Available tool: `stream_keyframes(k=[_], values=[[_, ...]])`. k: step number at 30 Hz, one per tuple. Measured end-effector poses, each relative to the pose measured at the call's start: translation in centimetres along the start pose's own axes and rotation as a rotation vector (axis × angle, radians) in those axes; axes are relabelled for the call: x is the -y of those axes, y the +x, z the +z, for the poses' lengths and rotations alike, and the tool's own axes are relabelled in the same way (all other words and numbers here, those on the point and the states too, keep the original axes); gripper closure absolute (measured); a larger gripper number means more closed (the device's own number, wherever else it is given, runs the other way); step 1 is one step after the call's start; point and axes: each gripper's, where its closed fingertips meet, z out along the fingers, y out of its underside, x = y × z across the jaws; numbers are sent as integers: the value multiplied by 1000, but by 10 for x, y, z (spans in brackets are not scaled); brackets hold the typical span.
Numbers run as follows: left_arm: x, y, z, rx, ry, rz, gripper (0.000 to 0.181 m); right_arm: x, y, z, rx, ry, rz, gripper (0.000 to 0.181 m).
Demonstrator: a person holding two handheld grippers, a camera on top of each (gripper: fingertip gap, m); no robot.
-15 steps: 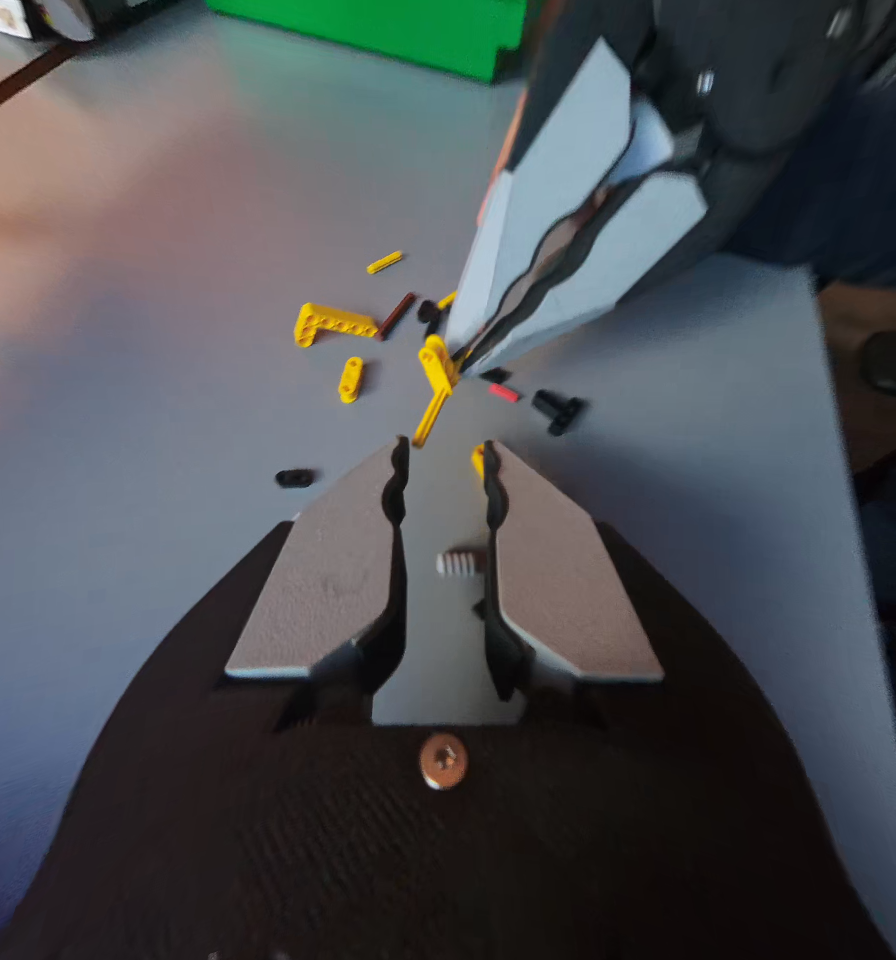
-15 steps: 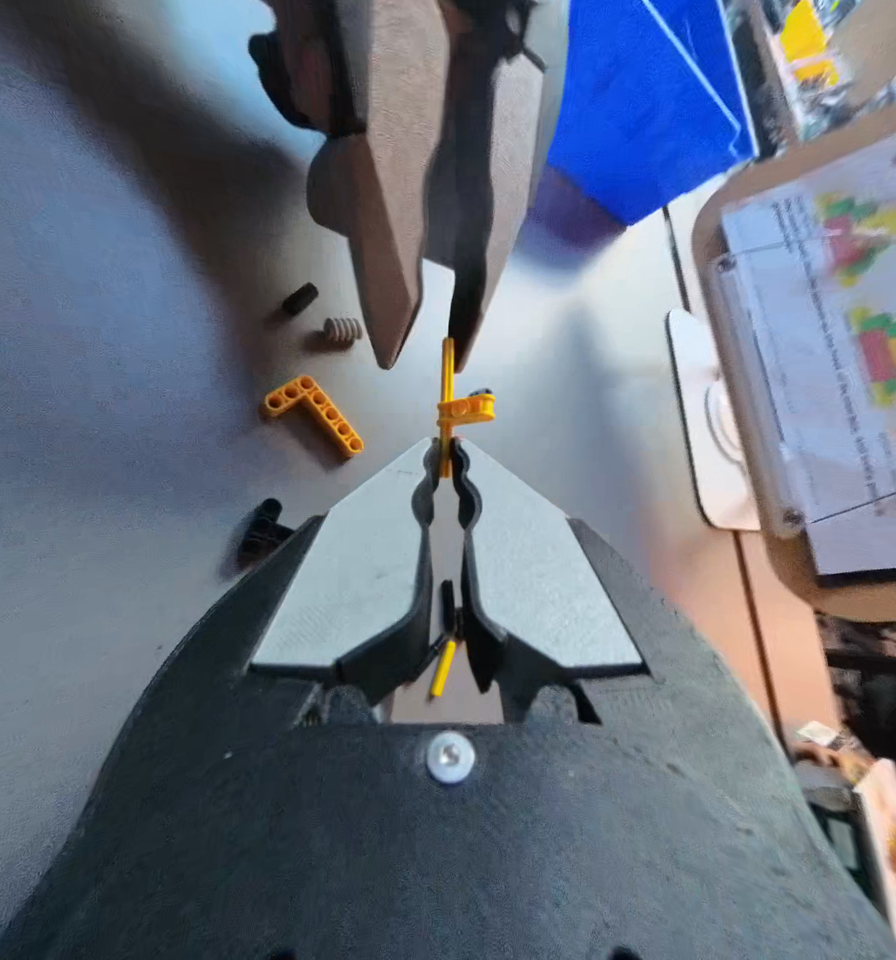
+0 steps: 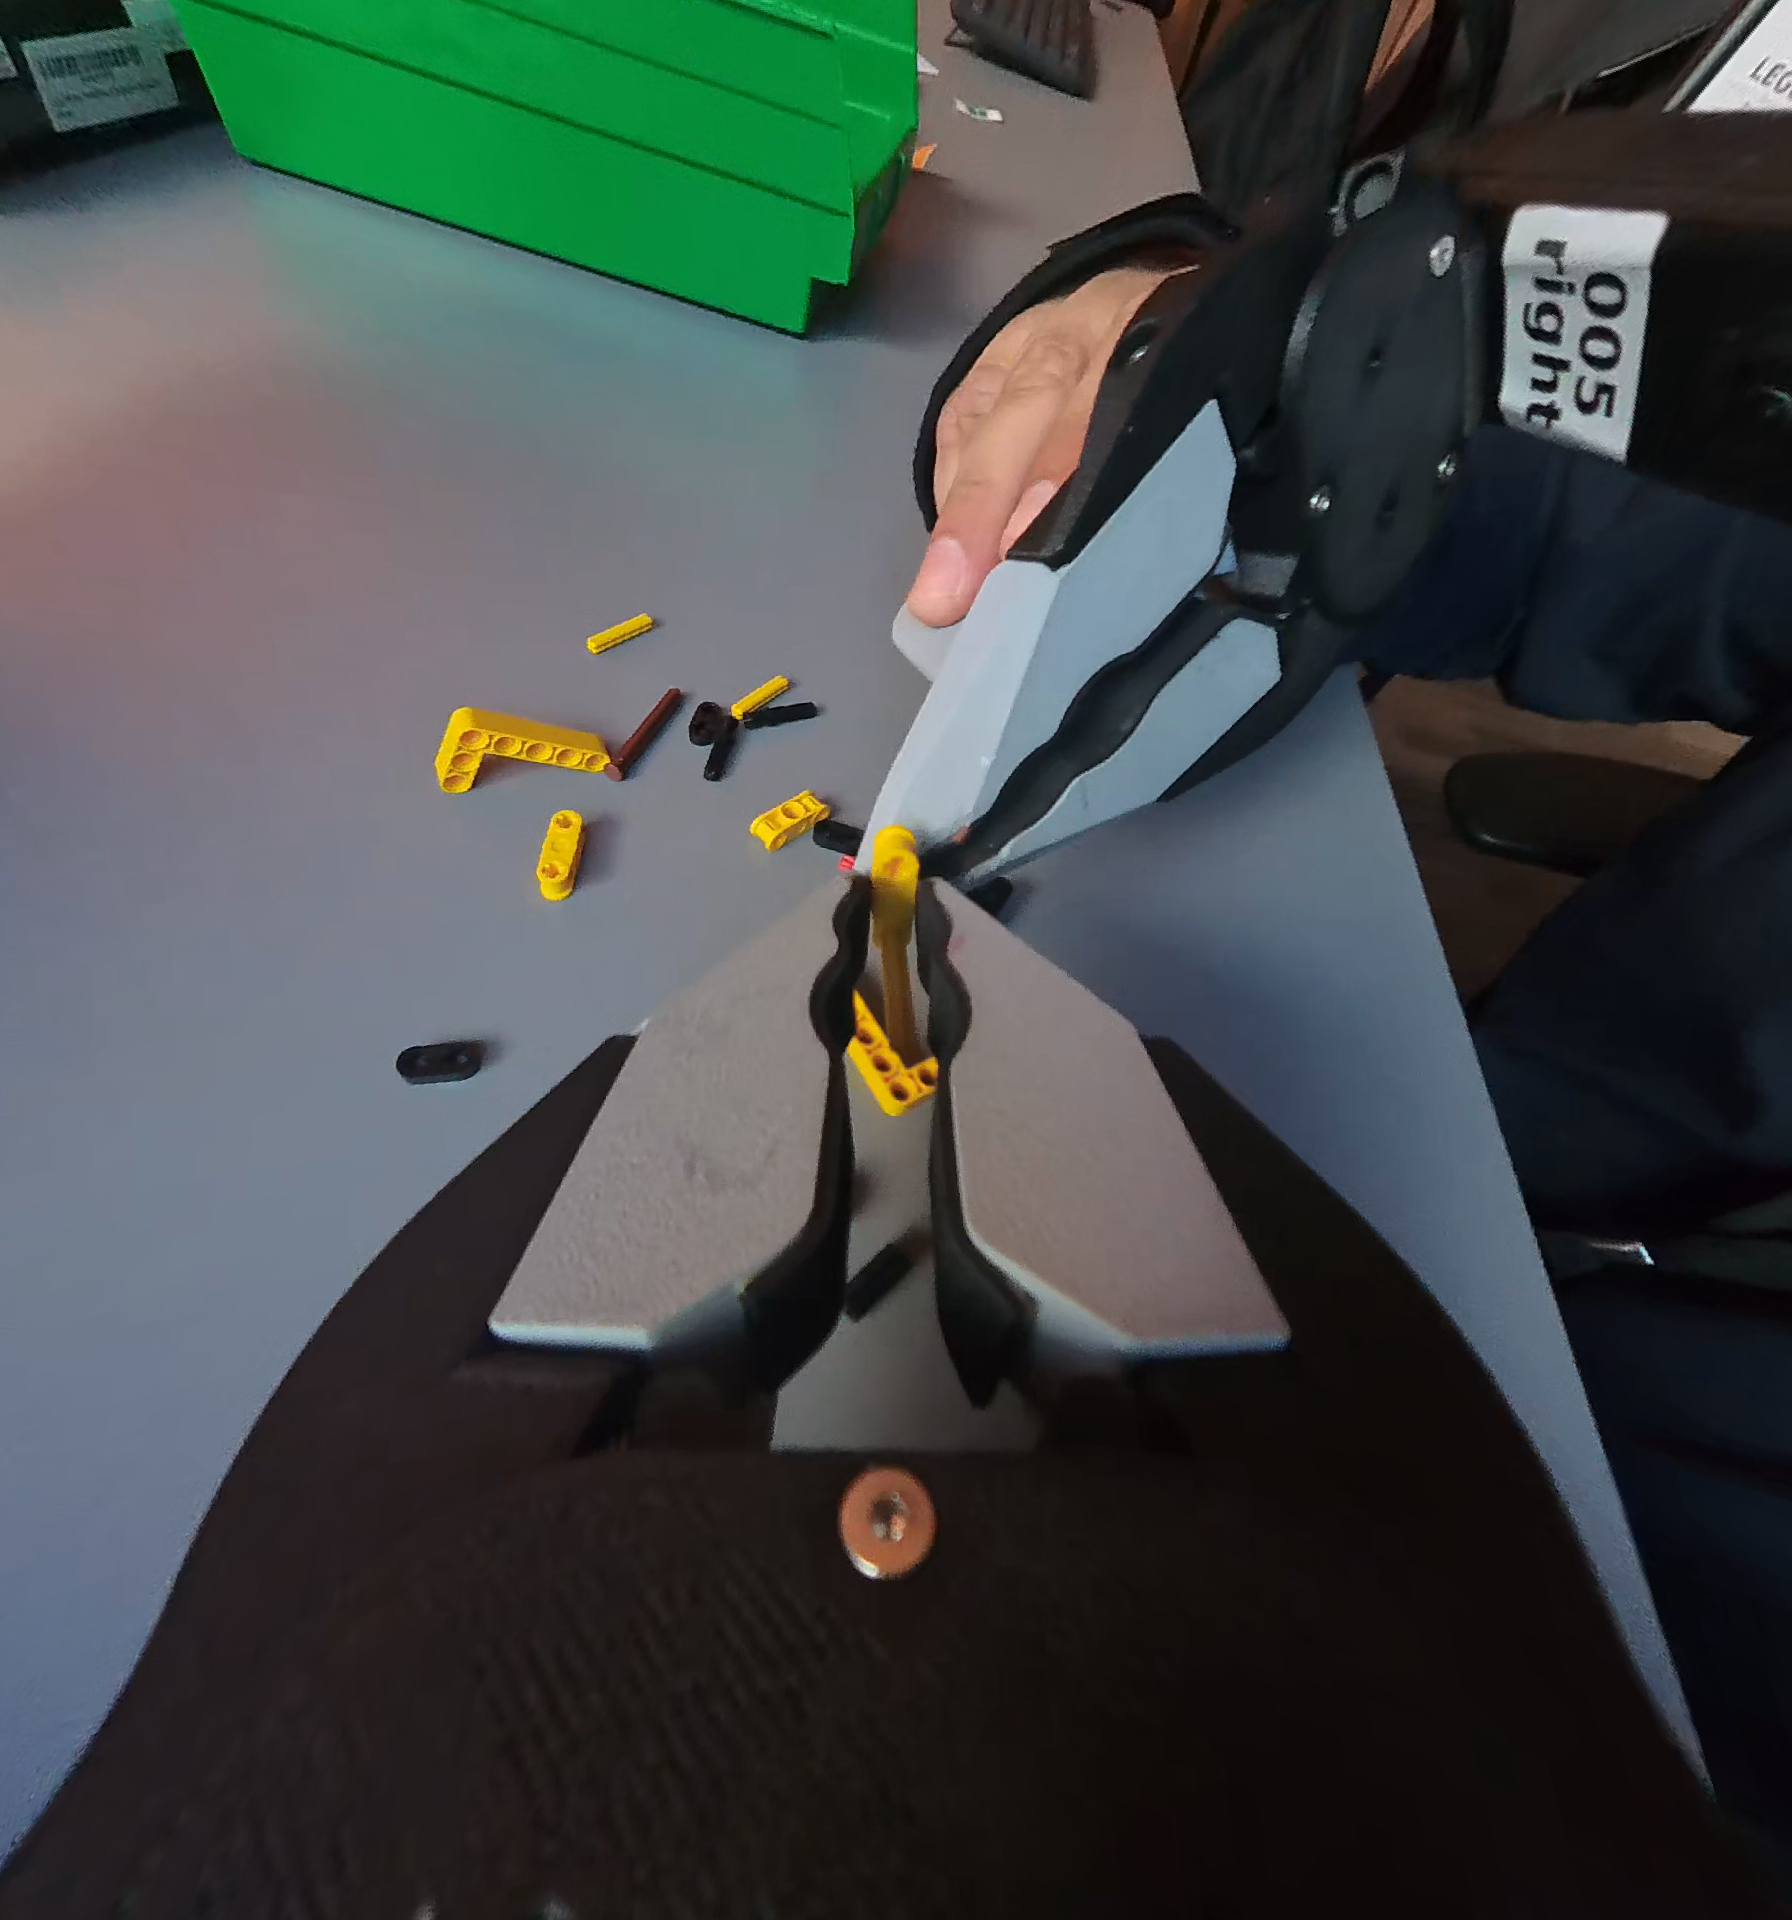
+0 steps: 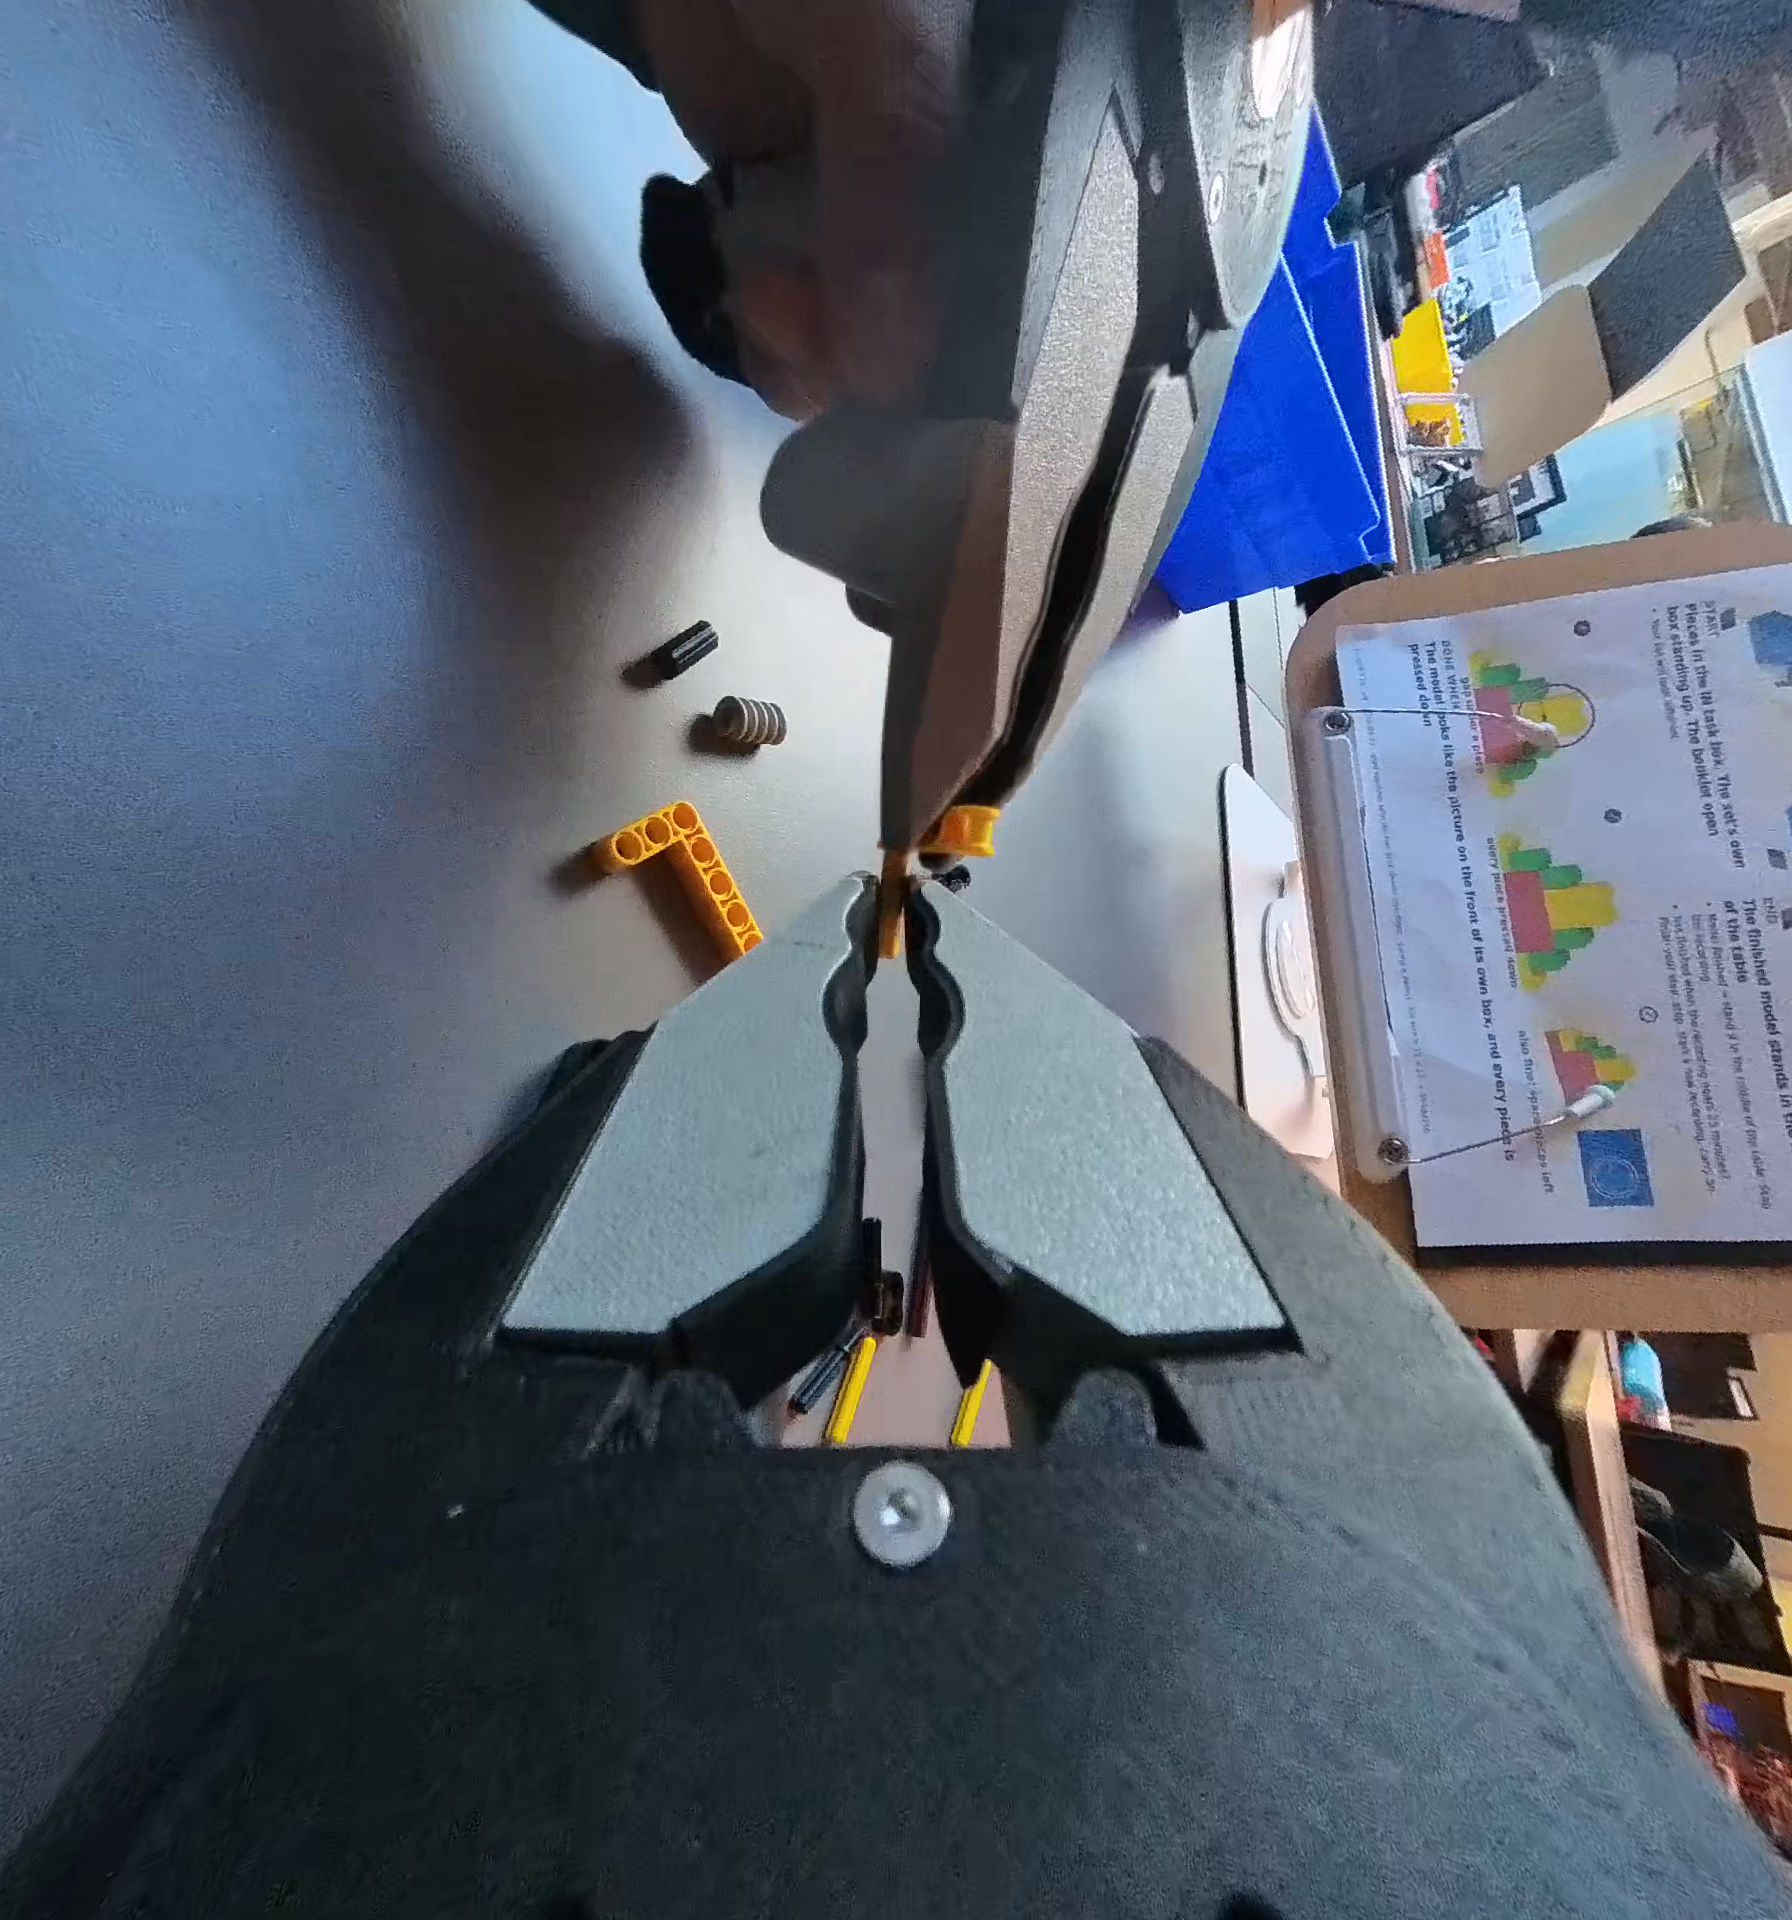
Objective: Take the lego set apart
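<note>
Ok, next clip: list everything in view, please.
table: one, grey, under everything
yellow axle with connector: one, centre, clamped
L beams: two, yellow, lying on table
short connectors: two, yellow, beside far beam
loose axles: two yellow, one brown, behind beams
black pins: several, scattered
black link: one, alone at left
worm gear: one, grey, near one beam
green bin: one, far edge
blue bin: one, far side
instruction sheet: one, white, on board
hand: one, holding right gripper
left gripper: one, shut on axle
right gripper: one, shut on axle
</note>
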Motion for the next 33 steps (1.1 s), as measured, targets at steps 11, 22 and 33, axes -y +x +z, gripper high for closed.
stream_keyframes(k=[11,22,33], values=[[8,1,-9,-82,62,-181,176,9,10,-6,7,92,136,179],[25,-4,-22,-255,241,-473,175,-4,26,-17,-29,94,217,160],[23,-3,-10,-165,196,-405,175,-1,19,-5,-44,13,146,170]])
